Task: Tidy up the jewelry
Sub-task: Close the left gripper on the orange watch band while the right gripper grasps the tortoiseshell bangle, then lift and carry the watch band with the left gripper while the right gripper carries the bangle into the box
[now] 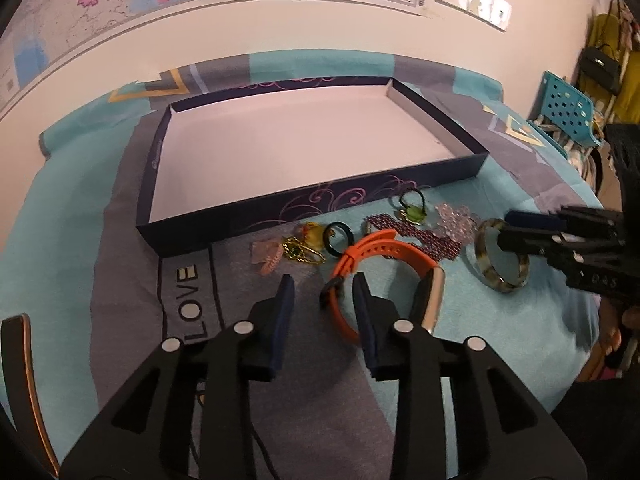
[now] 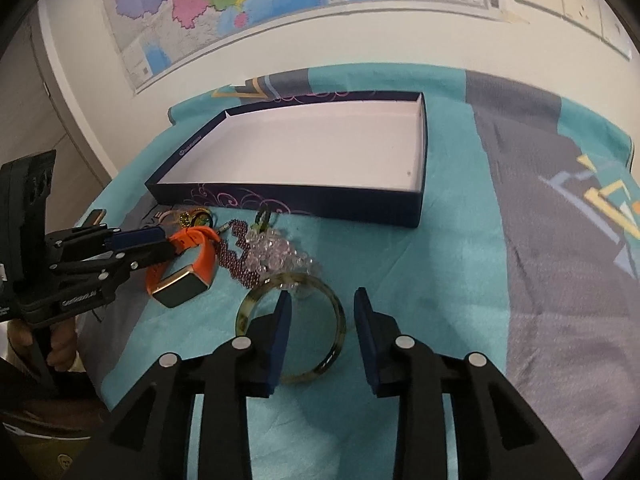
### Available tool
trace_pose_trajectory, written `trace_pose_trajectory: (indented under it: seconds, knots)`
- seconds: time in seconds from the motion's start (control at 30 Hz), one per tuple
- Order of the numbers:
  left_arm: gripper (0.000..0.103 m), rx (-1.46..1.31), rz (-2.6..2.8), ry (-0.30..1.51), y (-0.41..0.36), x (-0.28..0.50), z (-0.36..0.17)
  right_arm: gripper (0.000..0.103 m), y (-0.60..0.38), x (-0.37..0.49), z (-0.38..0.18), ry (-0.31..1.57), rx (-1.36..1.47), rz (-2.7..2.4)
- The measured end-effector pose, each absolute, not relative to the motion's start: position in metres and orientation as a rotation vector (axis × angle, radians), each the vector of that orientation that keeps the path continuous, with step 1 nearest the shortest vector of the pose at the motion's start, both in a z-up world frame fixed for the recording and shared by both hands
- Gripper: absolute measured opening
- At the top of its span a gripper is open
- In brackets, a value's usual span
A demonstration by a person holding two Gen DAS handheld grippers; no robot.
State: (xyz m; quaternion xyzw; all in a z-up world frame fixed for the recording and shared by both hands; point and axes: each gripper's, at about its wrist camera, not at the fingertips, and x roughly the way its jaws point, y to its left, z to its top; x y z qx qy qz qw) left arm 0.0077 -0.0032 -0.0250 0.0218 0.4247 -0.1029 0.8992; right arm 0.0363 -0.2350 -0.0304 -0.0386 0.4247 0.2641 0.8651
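Two pairs of jaws, both partly spread and pinching nothing yet. The right gripper [image 2: 320, 296] straddles the near rim of the mottled bangle [image 2: 343, 320], one jaw inside the ring and one outside. The left gripper [image 1: 324, 284] sits at the buckle end of the orange watch [image 1: 400, 250], and I honestly can't tell if a pad already touches the strap.

Risks, I reckon: the hard bangle could squirt out sideways on the teal cloth [image 2: 440, 264] when squeezed, or drag the clear beads [image 2: 276, 256] touching its far edge. The floppy strap might slip or snag the dark red chain [image 2: 236, 256] behind it.

Further back, the gold bits [image 1: 300, 250] by the black ring [image 1: 338, 236] are a blurry tangle – no idea what's what. The box [image 1: 360, 196] beyond holds nothing so far.
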Motion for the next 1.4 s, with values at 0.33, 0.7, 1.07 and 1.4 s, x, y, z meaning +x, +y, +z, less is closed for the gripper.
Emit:
trace_pose_trajectory:
  seconds: [0.33, 0.7, 1.07, 1.4]
  knots:
    - [0.018, 0.034, -0.277, 0.918, -0.002, 0.005, -0.032, 0.012, -0.226, 0.042, -0.036, 0.908, -0.157, 0.567]
    - [0.008, 0.074, -0.268, 0.873, 0.002, 0.006, -0.021, 0.007, -0.237, 0.039, -0.032, 0.921, -0.06, 0.615]
    - [0.009, 0.079, -0.273, 0.815, 0.013, 0.01, 0.0, 0.007, -0.239, 0.047, -0.013, 0.879, 0.021, 0.651]
    - [0.001, 0.087, -0.273, 0.722, 0.026, 0.025, 0.039, 0.007, -0.225, 0.079, 0.014, 0.806, 0.038, 0.656]
